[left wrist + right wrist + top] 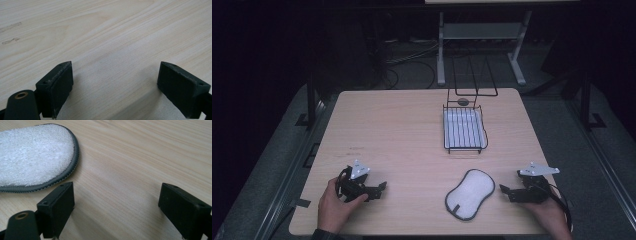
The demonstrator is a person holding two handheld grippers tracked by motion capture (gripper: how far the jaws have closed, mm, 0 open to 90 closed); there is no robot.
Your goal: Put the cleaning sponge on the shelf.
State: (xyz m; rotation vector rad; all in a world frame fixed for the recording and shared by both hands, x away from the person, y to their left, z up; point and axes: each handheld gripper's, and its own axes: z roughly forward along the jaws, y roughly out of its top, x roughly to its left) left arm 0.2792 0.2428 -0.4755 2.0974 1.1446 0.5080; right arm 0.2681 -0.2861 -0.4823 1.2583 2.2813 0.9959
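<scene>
From above, my left hand (333,205) rests on the near left part of the wooden table (402,130), wrapped around the left gripper (379,189), which lies low and points right toward the middle. My right hand (552,215) mirrors it at the near right, its right gripper (506,191) pointing left. Between them, nearer my right, lies a white scrubbing pad (469,194) with a dark grey stitched border, a rounded oblong pinched slightly at its waist, flat on the wood and set on a diagonal. My right gripper's tip is just beside its right edge, not touching. Farther back stands a black wire dish rack (465,131) over a white tray.

In the left gripper view, my left gripper (115,82) has its jaws spread wide with only bare wood grain between them; a few faint dark scuffs mark the table at upper left.

In the right gripper view, my right gripper (116,203) is likewise spread wide and holds nothing. The scrubbing pad (32,155) shows fluffy white pile inside its ribbed grey rim, lying ahead and left of my left-hand jaw, close to it.
</scene>
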